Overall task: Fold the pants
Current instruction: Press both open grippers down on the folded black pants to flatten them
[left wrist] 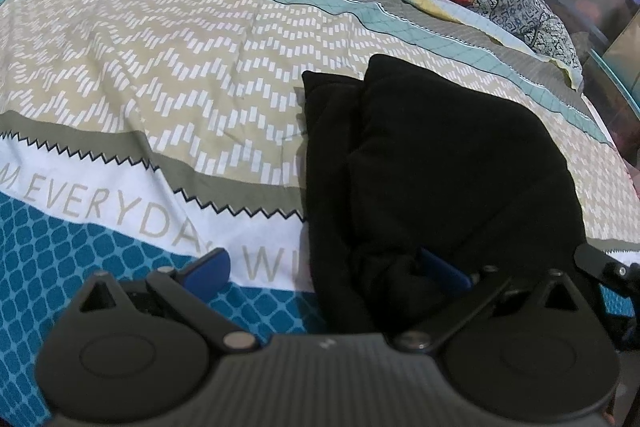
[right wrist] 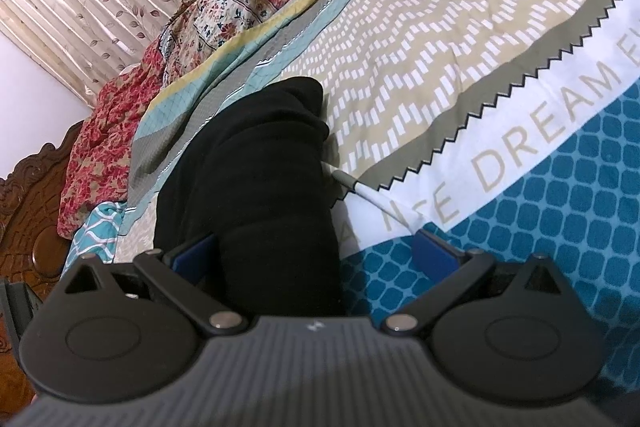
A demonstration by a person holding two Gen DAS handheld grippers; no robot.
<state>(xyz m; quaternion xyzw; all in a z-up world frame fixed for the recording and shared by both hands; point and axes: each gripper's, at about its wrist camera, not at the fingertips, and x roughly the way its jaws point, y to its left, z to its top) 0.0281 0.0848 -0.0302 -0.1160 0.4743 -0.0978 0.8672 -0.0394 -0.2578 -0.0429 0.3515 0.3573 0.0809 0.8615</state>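
The black pants lie folded in a thick bundle on the patterned bedspread, toward the 3 o'clock side of the left wrist view and running from centre to 7 o'clock in the right wrist view.

The left gripper stands wide open. Its left blue pad hangs over the white lettered band of the bedspread at 7 o'clock, clear of the cloth. Its right pad is sunk into the near edge of the pants at 5 o'clock, with black folds on both sides of it; it touches the fabric, but nothing is pinched between the two pads.

The right gripper is also spread wide. The near end of the pants fills the left half of the gap, pressing up against the left pad at 7 o'clock, though the dark cloth hides the exact contact, so it may only be just beside it. The right pad at 5 o'clock sits over the blue tiled part of the bedspread, apart from the pants.

A thin white and grey cord pokes out from under the pants' right edge onto the white band.
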